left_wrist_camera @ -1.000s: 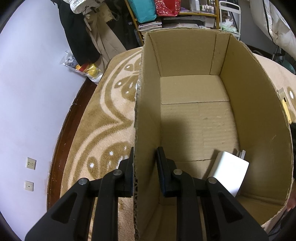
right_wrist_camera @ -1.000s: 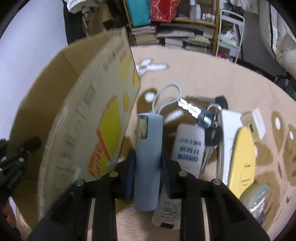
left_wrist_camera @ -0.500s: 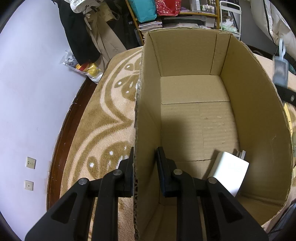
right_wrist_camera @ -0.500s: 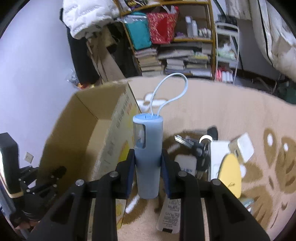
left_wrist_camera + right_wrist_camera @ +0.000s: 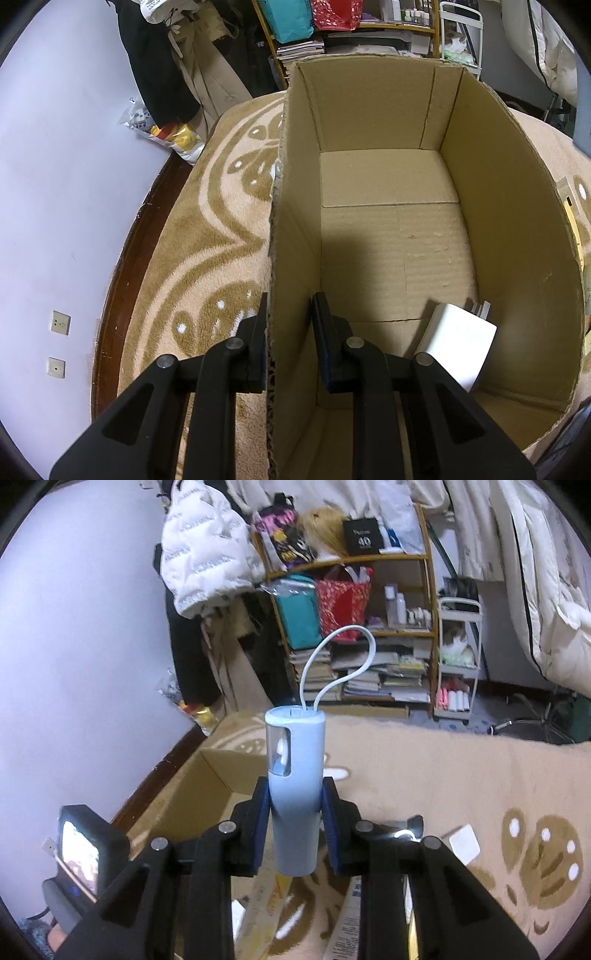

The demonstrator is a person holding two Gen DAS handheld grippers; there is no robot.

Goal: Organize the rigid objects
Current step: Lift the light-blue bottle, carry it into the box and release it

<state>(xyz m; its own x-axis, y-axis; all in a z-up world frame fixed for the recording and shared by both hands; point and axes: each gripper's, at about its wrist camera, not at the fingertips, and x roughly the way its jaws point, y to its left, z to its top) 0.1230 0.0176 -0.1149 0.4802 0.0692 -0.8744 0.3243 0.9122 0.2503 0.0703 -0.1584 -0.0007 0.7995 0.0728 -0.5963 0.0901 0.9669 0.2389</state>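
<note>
Your right gripper (image 5: 291, 825) clamps the pale-blue cylindrical case (image 5: 294, 794), now lifted off the rug above the open cardboard box (image 5: 388, 236) | left gripper (image 5: 290, 345) still pinches the box's wall | next: lower it in beside the white adapter (image 5: 456, 341).

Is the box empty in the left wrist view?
No, a white charger leans in the near right corner of the cardboard box.

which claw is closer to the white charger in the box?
Left. The left claw straddles the cardboard box wall, beside the white charger inside. The right claw holds the blue cylinder above the carpet, outside the box.
</note>
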